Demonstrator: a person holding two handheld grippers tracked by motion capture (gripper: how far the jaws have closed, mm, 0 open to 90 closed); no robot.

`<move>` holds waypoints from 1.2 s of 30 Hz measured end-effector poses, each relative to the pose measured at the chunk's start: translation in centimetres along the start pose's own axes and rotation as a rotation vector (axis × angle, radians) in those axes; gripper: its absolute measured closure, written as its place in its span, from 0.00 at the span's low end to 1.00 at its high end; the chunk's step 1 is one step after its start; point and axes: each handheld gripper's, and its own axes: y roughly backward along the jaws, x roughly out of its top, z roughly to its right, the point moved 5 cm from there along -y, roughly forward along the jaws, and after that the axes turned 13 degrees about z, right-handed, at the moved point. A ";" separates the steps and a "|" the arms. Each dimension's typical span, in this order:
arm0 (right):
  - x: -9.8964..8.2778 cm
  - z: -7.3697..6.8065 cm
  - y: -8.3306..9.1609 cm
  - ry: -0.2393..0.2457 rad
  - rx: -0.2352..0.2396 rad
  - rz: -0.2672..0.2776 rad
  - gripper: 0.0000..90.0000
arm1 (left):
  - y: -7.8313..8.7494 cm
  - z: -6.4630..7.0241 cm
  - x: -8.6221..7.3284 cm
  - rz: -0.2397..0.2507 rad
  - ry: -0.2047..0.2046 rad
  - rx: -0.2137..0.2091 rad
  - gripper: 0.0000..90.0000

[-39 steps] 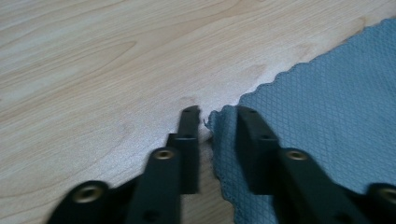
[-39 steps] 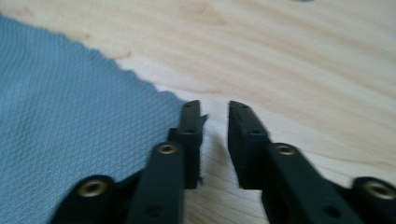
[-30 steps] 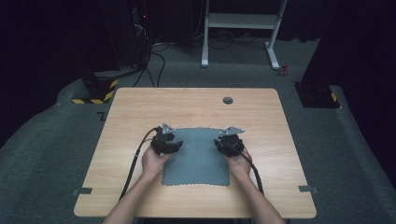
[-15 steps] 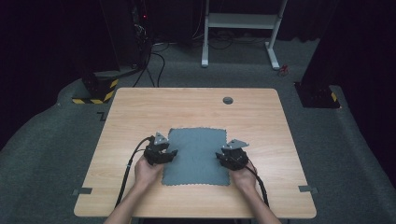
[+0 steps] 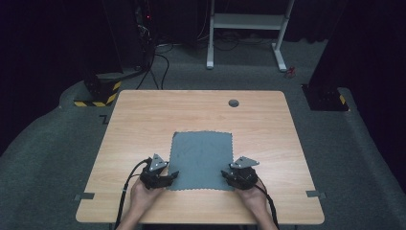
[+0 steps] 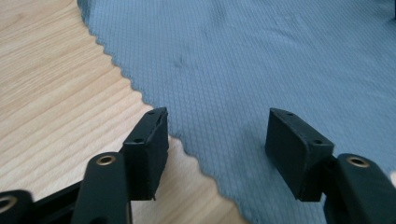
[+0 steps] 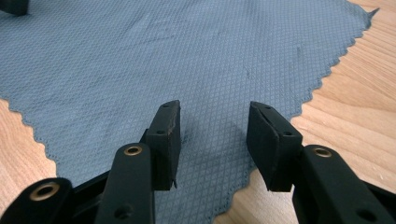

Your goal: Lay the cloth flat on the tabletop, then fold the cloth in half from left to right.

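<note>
Where the dark grey carpet floor spreads around everything, the light wooden rectangular tabletop stands in the middle, and a white metal frame is seen far behind it. On the tabletop lies the grey-blue square cloth with zigzag-cut edges, flat and spread open, in the near half and about in the middle from side to side; in the gripper views its fine woven pattern and a few soft creases are visible. The person's two forearms come in from the bottom edge. The left hand-held gripper is at the near left corner of the cloth, and the right hand-held gripper is at the near right corner. The jaws of both have just been opening. In the left gripper view the left hand-held gripper stands wide open above the cloth's wavy edge, holding nothing. In the right gripper view the right hand-held gripper is also apart, over the cloth's near corner, with nothing pressed between the pads. A small dark round hole sits near the far edge of the tabletop, well apart from the cloth.
</note>
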 end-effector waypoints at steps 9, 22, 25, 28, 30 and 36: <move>-0.1 -0.1 0.3 -0.013 -0.017 -0.003 0.59 | 0.1 -0.1 -0.1 -0.003 0.003 0.012 0.39; -0.2 -0.1 0.3 -0.020 -0.028 -0.003 0.59 | 0.2 -0.1 -0.1 -0.006 0.005 -0.002 0.39; -0.1 -0.2 0.3 -0.018 -0.038 -0.009 0.59 | 0.3 -0.3 -0.1 -0.004 0.004 -0.016 0.40; 0.2 -0.6 0.3 -0.009 -0.048 -0.008 0.61 | 0.1 -0.9 0.3 -0.019 0.041 -0.032 0.41; 0.5 -1.1 0.3 -0.015 -0.035 0.014 0.60 | 0.0 -1.5 0.8 -0.008 0.043 -0.019 0.43; 1.7 -3.4 -0.1 0.011 0.015 0.039 0.68 | -0.9 -3.4 2.9 0.023 0.068 0.029 0.49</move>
